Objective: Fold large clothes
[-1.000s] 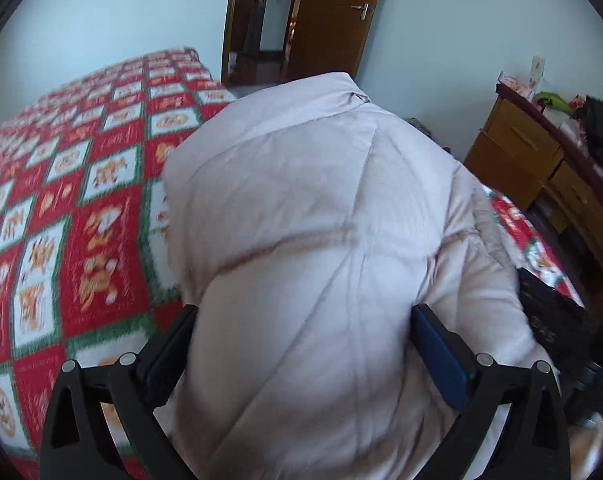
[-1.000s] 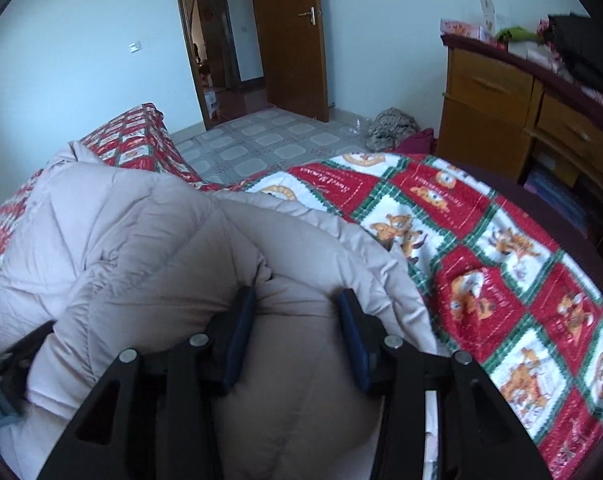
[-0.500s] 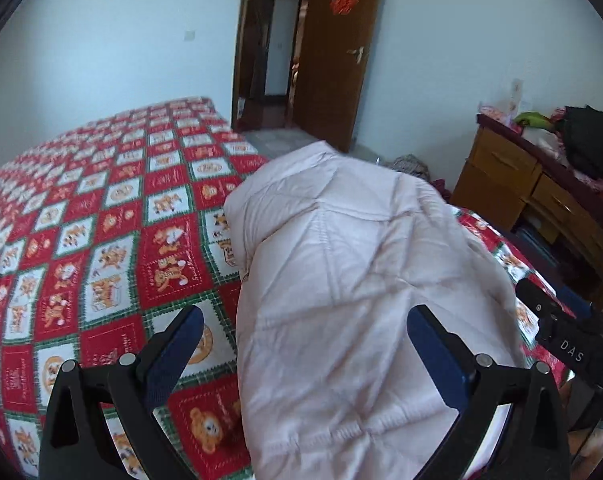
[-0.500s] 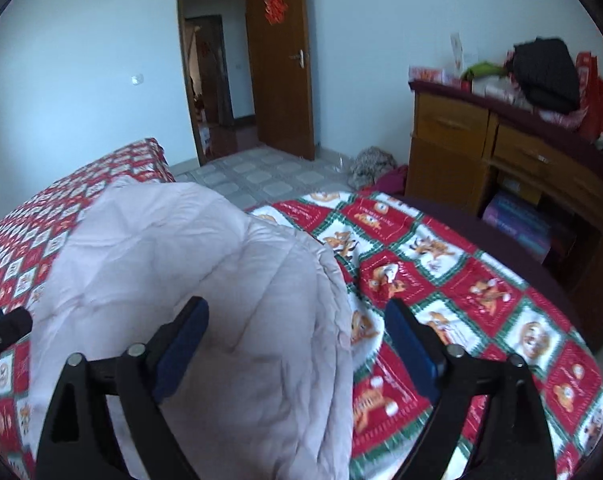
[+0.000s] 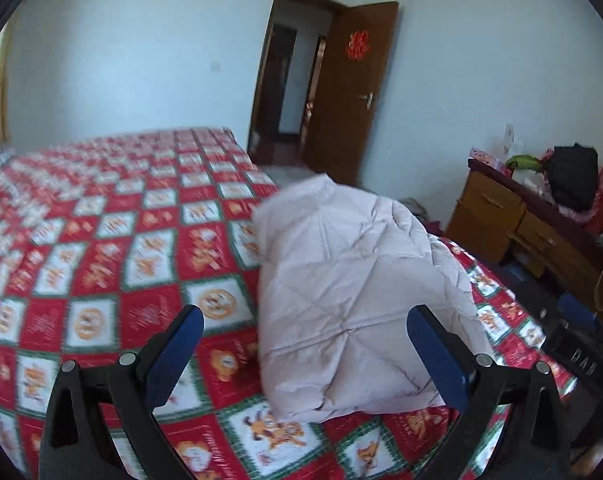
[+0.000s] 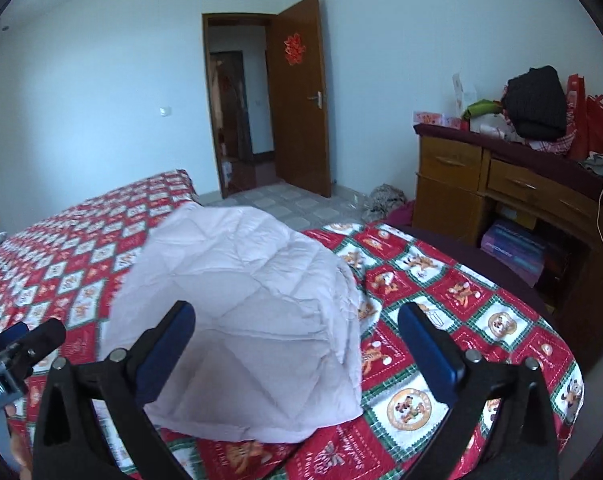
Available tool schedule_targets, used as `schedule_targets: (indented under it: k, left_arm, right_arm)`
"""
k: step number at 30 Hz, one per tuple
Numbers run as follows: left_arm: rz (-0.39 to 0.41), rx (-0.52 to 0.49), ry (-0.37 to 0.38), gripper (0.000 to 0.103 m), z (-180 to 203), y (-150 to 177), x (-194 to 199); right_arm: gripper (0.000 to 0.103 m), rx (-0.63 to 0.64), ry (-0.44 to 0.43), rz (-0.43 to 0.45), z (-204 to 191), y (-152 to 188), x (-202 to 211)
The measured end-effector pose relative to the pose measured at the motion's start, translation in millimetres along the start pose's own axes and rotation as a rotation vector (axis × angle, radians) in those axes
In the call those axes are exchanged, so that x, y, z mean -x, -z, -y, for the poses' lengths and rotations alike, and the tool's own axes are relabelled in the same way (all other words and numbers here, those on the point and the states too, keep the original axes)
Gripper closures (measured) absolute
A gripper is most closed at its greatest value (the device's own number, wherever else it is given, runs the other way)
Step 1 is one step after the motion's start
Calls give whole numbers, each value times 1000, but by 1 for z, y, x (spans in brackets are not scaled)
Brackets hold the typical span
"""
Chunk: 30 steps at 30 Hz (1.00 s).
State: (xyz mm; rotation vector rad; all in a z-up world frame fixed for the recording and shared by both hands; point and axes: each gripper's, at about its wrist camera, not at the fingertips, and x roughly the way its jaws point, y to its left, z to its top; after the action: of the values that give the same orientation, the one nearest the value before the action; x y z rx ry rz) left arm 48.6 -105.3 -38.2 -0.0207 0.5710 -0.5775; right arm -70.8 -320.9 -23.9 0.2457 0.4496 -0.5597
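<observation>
We judge the folding to be finished or nearly so: the pale quilted coat (image 5: 353,292) lies on the bed (image 5: 101,248) as one compact, thick bundle, with no sleeve or hem trailing loose that we can see. What may be left is small, perhaps a pat to flatten the puffed top or squaring an edge; the far side of the bundle is hidden from both views, so we cannot say how tidy it is there.

Both tools are released. The left tool (image 5: 301,354) stands with its jaws spread wide and nothing between the pads; the bundle lies just ahead of it, lower and slightly toward its right finger. The right tool (image 6: 297,350) has just been opening its jaws, and they now stand fully apart; the coat lies ahead of and below them, slightly toward the left finger, and the pads do not press on it.

As to how the bundle lies: from the left tool its long axis runs away from us, from the near edge of the bed toward the open door (image 5: 341,96), with the narrower, collar-like end pointing to the far side. The near end is broader and sits close before both tools, resting flat on the patterned bedspread.
</observation>
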Motion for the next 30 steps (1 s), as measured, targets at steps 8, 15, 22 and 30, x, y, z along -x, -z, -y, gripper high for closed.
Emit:
schedule_targets:
  k: [8,15,22,30]
  left_arm:
    - [80,-109,-103,1,15,-7,39]
    - [139,-134,-102,1,27,-12,62]
    - [155,-113,-85,1,29,-14,71]
    - [166,-129,-93,1,35,-13,73]
  right_arm:
    - [0,10,-1,65,-8,-5,36]
    - [0,28,-3,111,-9,-9,59]
    - [0,54,4,138,-11,-8,68]
    - [0,41,12,134,-7,-7,69]
